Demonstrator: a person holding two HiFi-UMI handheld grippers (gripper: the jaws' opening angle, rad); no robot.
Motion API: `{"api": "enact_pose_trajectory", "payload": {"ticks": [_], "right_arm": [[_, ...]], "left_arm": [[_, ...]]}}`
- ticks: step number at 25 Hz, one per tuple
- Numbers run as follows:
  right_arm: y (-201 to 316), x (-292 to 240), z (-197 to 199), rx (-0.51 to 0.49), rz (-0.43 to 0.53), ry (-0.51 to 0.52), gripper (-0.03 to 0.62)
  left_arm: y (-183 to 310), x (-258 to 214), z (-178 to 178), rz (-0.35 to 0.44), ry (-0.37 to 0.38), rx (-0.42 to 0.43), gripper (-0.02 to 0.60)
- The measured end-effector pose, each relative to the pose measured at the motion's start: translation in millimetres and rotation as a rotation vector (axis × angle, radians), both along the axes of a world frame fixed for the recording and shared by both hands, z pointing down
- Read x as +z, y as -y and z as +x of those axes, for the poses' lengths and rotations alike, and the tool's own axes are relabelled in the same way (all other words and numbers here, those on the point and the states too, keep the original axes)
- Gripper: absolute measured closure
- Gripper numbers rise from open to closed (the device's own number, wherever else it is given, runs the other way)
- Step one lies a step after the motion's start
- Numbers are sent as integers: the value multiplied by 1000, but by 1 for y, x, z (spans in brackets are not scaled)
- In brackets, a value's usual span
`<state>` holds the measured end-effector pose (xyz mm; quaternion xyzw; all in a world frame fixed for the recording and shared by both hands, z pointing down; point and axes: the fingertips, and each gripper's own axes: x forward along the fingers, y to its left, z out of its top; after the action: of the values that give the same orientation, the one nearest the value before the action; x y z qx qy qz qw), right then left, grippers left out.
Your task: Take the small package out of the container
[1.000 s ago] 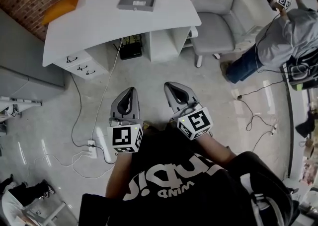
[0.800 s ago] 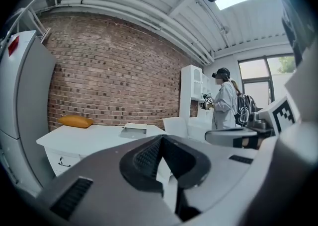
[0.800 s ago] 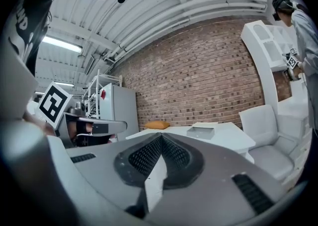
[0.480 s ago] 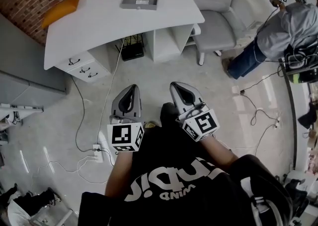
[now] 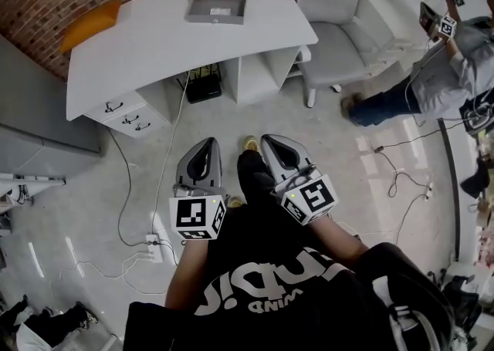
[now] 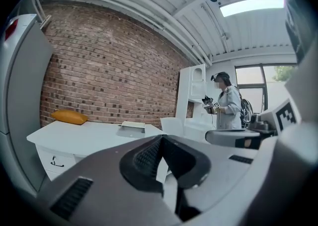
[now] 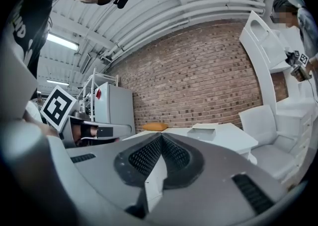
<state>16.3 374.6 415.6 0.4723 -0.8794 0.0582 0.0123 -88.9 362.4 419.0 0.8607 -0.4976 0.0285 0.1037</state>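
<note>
- The container point(image 5: 216, 4), a shallow grey box with a raised flap lid, sits near the far edge of the smooth, curved white table point(image 5: 154, 41). The package inside cannot be made out.
- The left tongs point(image 5: 208, 143) and right tongs point(image 5: 272, 141), matt grey with ribbed black pads, are closed on nothing.
- Both are held side by side before the person's waist, pointing towards the table and well apart from it.

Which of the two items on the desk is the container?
The grey box with its lid open, toward the chair; the orange cushion-like thing lies at the opposite end of the desk.
</note>
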Motion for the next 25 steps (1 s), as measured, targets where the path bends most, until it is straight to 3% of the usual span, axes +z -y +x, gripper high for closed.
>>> {"api": "enact_pose_trajectory", "payload": {"ticks": [25], "right_arm": [[149, 0, 3, 9, -18, -12, 597]], "left_arm": [[151, -13, 2, 0, -16, 20, 577]]}}
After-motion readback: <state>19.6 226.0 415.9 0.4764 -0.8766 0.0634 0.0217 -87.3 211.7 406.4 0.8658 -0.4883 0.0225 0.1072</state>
